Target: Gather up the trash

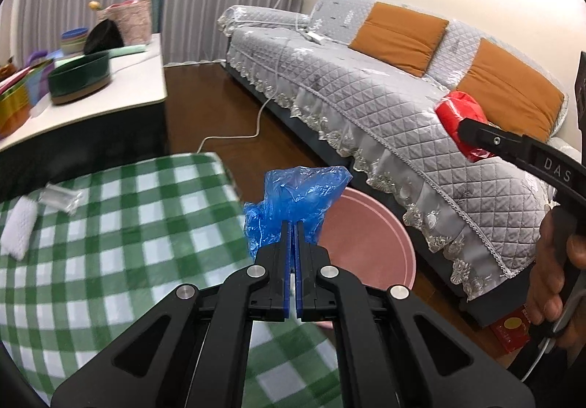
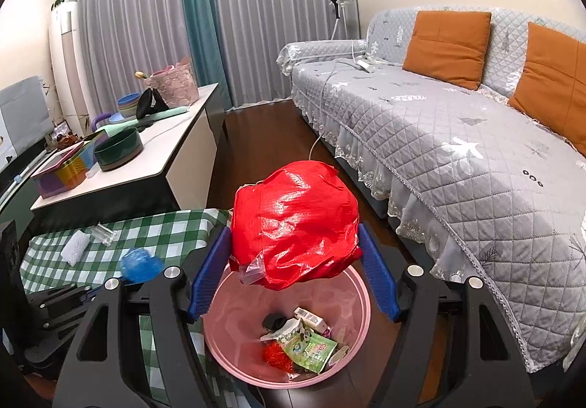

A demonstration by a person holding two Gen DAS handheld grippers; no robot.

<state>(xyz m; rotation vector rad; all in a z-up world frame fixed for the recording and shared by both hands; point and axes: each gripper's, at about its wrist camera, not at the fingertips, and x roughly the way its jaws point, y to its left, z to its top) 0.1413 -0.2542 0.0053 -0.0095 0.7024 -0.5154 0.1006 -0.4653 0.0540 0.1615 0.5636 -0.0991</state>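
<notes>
My left gripper (image 1: 292, 225) is shut on a crumpled blue plastic bag (image 1: 296, 199), held at the edge of the green checked table (image 1: 110, 243) beside the pink trash bin (image 1: 370, 243). My right gripper (image 2: 293, 247) holds a crumpled red wrapper (image 2: 296, 221) between its blue pads, wide apart, right above the pink bin (image 2: 234, 301), which holds several pieces of trash. The red wrapper (image 1: 459, 111) and right gripper also show in the left wrist view. The blue bag (image 2: 141, 265) shows in the right wrist view. A white foam piece (image 2: 75, 247) and clear plastic wrapper (image 2: 104, 234) lie on the table.
A grey quilted sofa (image 2: 457, 151) with orange cushions stands to the right. A white side table (image 2: 175, 148) with bowls, boxes and a basket stands behind the checked table. A white cable (image 1: 238, 133) runs across the dark wood floor.
</notes>
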